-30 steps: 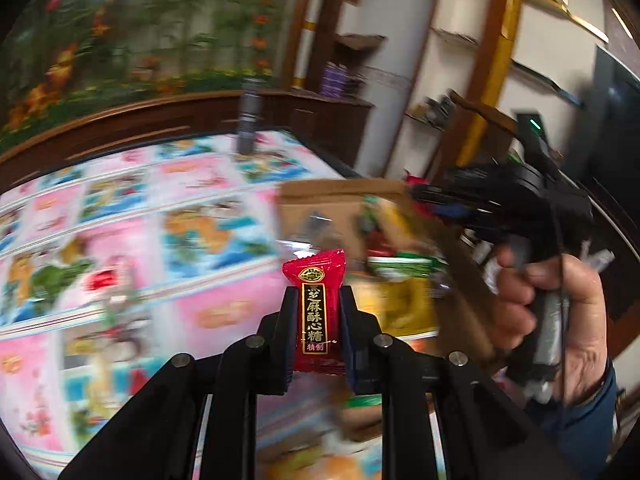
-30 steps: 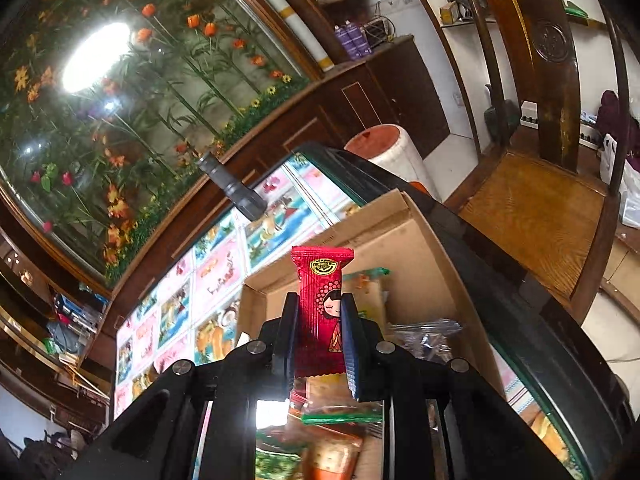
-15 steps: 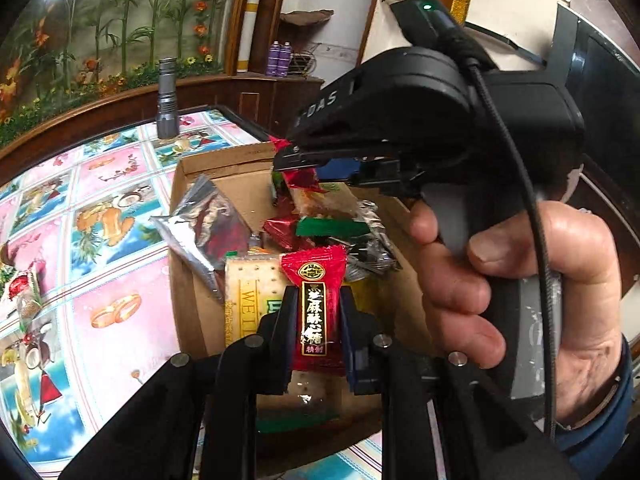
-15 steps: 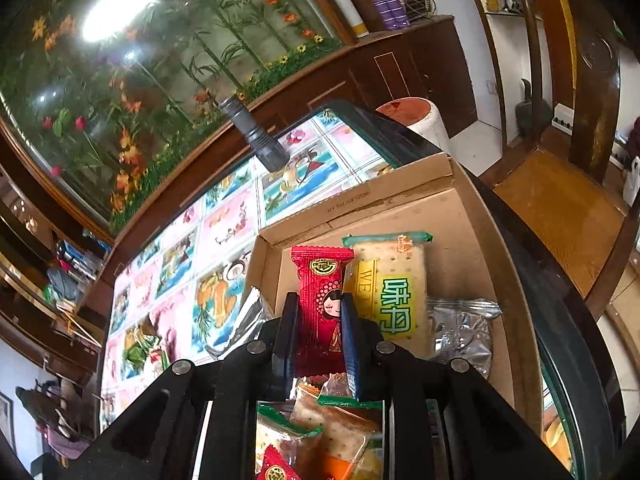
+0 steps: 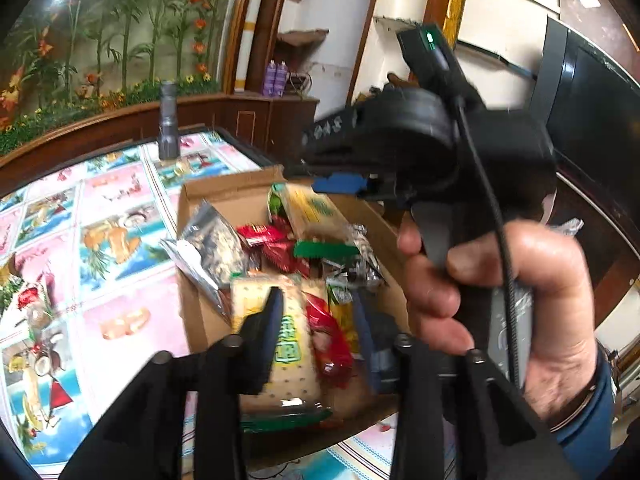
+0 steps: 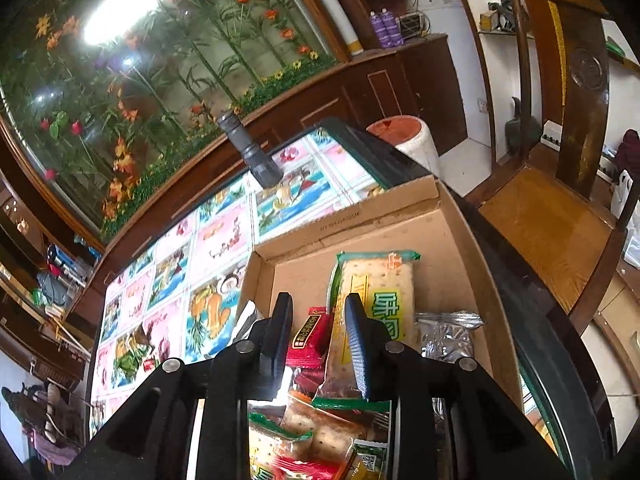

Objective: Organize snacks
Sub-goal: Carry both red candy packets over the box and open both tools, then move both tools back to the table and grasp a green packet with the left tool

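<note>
1. You are at the drop-off step; both grippers hang over the cardboard box (image 6: 460,240), which sits on the patterned tablecloth (image 5: 120,208) and already holds a heap of snacks.

2. Your left gripper (image 5: 320,320) has just been opening; its jaws stand narrowly apart, and the red candy packet (image 5: 330,340) is loose between them, tilted and blurred, over the cracker pack (image 5: 292,344) in the box; the pads no longer press on it.

3. Your right gripper (image 6: 318,320) has also just been opening; its jaws stand a little apart, and its own red candy (image 6: 310,336) lies slack between them, beside the tall cracker pack (image 6: 376,280); it looks released onto the pile.

4. Your right hand (image 5: 500,308) shows in the left view, close beside the left gripper; watch that the two tools do not knock together.

5. Next, I judge, you let both candies settle, lift both grippers clear of the box without snagging a wrapper, then look on the tablecloth for any snacks left outside.
</note>
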